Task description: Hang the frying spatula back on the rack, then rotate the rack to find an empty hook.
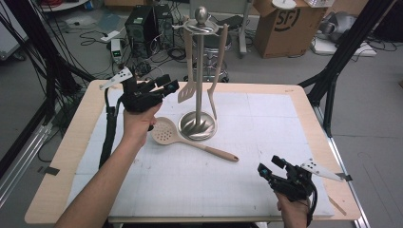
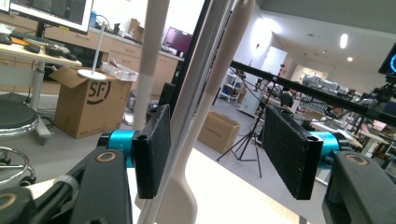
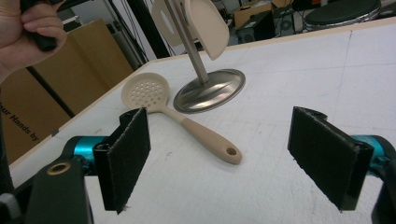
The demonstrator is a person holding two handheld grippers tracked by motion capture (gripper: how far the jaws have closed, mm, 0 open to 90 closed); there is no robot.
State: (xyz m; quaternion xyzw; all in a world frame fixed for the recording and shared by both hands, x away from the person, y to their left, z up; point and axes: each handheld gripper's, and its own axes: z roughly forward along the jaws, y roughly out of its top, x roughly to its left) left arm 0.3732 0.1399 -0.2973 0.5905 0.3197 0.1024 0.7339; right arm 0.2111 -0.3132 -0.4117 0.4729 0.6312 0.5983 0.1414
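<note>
A steel utensil stand (image 1: 198, 124) with a round base and a ball top stands at the middle back of the white mat (image 1: 271, 123). From it hang a beige slotted turner (image 1: 187, 90) and a second beige utensil (image 1: 215, 90). My left gripper (image 1: 167, 84) is raised just left of the turner. In the left gripper view its jaws (image 2: 219, 135) stand open, with a beige handle (image 2: 205, 107) and the stand's pole (image 2: 194, 98) between them and no pad pressing. A beige skimmer (image 1: 165, 130) lies flat by the base. My right gripper (image 1: 270, 165) is open and empty (image 3: 224, 154) at the front right.
Behind the table are a cardboard box (image 1: 285, 23), a computer tower (image 1: 142, 23), a stool (image 1: 214, 45) and loose cables. Black frame legs (image 1: 332, 71) stand at the right back corner. The skimmer's handle (image 3: 210, 140) points toward my right gripper.
</note>
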